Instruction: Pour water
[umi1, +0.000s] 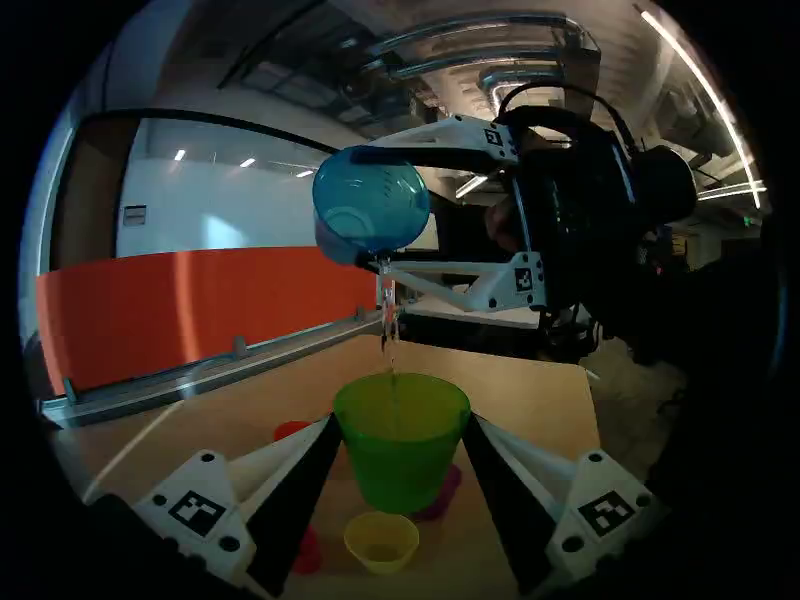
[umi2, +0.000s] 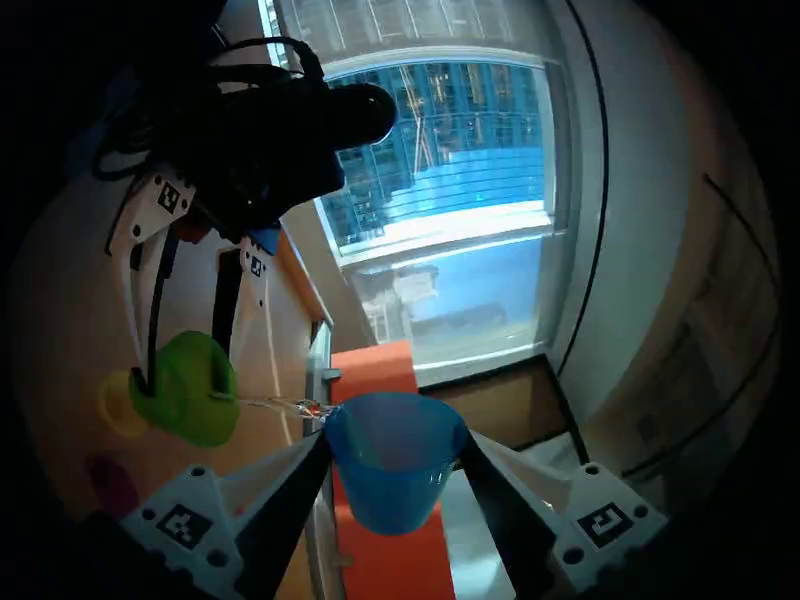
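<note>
Both fingers of the left gripper (umi1: 400, 425) are pressing on the sides of the green cup (umi1: 400, 460), keeping it upright over the wooden table (umi1: 520, 385). The right gripper (umi1: 372, 212), raised above it, is clamping the blue cup (umi1: 368, 200) tipped over, and a thin stream of water (umi1: 388, 320) is falling from its rim into the green cup. The left gripper view is showing a yellow cup (umi1: 381, 540) on the table near the green cup, while the right gripper view is showing a large window (umi2: 450, 200) beyond the blue cup.
</note>
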